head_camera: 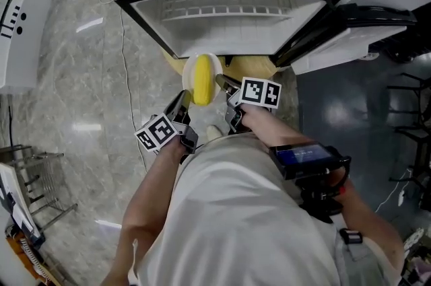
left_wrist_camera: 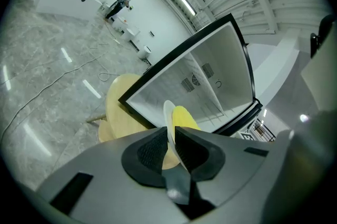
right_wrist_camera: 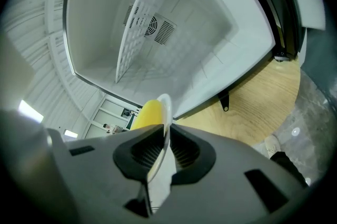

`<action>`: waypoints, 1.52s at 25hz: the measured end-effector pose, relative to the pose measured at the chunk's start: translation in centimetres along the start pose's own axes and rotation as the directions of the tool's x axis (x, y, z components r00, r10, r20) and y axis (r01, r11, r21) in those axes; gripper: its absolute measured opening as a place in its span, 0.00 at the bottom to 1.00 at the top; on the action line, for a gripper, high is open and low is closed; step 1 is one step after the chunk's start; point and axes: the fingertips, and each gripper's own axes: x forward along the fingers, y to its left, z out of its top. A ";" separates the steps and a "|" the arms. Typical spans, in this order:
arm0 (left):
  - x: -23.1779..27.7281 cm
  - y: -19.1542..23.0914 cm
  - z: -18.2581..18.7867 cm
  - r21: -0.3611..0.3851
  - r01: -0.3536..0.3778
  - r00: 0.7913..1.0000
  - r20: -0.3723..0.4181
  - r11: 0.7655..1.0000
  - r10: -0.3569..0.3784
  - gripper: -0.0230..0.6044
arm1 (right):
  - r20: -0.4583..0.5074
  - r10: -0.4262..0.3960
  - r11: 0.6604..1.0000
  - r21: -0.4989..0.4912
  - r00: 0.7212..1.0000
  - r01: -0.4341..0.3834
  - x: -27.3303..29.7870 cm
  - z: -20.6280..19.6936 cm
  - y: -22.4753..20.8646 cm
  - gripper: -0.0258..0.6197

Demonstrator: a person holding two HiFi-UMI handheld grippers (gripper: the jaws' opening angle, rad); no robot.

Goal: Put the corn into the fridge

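Note:
A yellow corn cob (head_camera: 201,81) lies on a small white plate (head_camera: 210,65), held up in front of the open fridge (head_camera: 222,15). My left gripper (head_camera: 184,99) is shut on the plate's left rim and my right gripper (head_camera: 223,82) on its right rim. In the left gripper view the plate's rim (left_wrist_camera: 168,115) stands edge-on between the pads of the left gripper (left_wrist_camera: 170,136), with the corn (left_wrist_camera: 185,118) just right of it. In the right gripper view the right gripper (right_wrist_camera: 165,136) pinches the plate (right_wrist_camera: 165,109), the corn (right_wrist_camera: 147,113) to its left. The fridge's white inside (right_wrist_camera: 200,33) has a wire shelf (right_wrist_camera: 141,22).
The fridge door (head_camera: 350,36) hangs open to the right. The fridge stands on a round wooden base (head_camera: 250,65). A white console (head_camera: 20,29) and a metal rack (head_camera: 37,177) stand on the marble floor at left. Dark furniture (head_camera: 411,110) is at right.

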 end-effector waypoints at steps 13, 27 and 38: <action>1.9 1.1 -0.5 -0.066 -0.050 0.999 0.013 0.997 0.051 0.12 | -0.072 -0.012 0.999 -0.046 0.997 0.009 1.6 1.5 -1.6 0.09; 2.4 1.2 -0.4 -0.102 -0.082 0.996 0.023 0.991 0.085 0.12 | -0.127 0.006 0.996 -0.085 0.992 -0.017 2.4 1.9 -1.8 0.09; 3.5 2.2 -0.3 -0.119 -0.100 0.993 0.044 0.988 0.106 0.12 | -0.157 -0.006 0.996 -0.089 0.988 -0.008 3.6 1.7 -3.3 0.09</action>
